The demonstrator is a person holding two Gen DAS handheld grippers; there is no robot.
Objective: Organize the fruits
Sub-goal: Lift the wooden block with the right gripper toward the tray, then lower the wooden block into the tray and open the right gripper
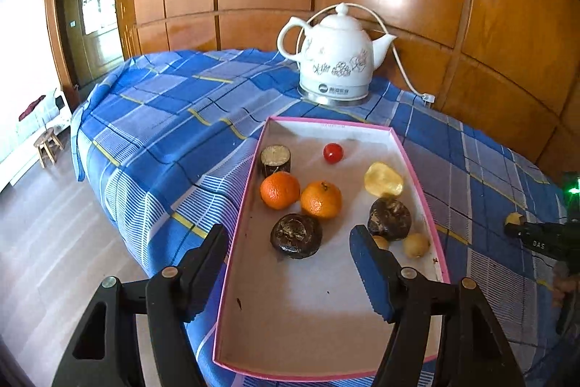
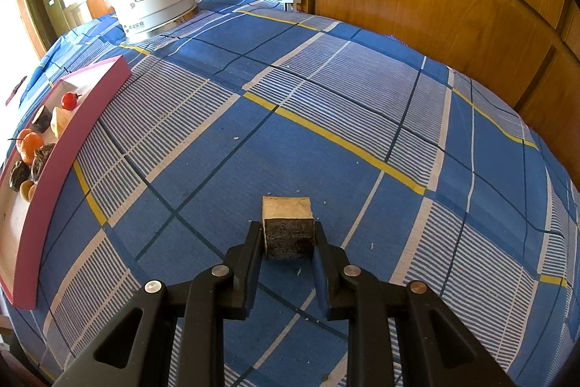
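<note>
R gripper (image 2: pixel 288 234) clamps cane chunk (image 2: pixel 287 227); only L view shows tray (image 1: pixel 326 314) interior.

Glossy wood panelling (image 2: pixel 435 6), matt woven cloth (image 2: pixel 326 89) (checked), glazed ceramic kettle (image 1: pixel 335 60).

Fruits (image 1: pixel 321 199) in tray (image 1: pixel 431 216), kettle (image 1: pixel 335 60) behind tray, cut piece (image 2: pixel 287 227) on cloth (image 2: pixel 362 97) right of tray

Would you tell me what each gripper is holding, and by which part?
The right gripper grips the sugarcane chunk by its dark-skinned sides; the left gripper is open and empty.
</note>
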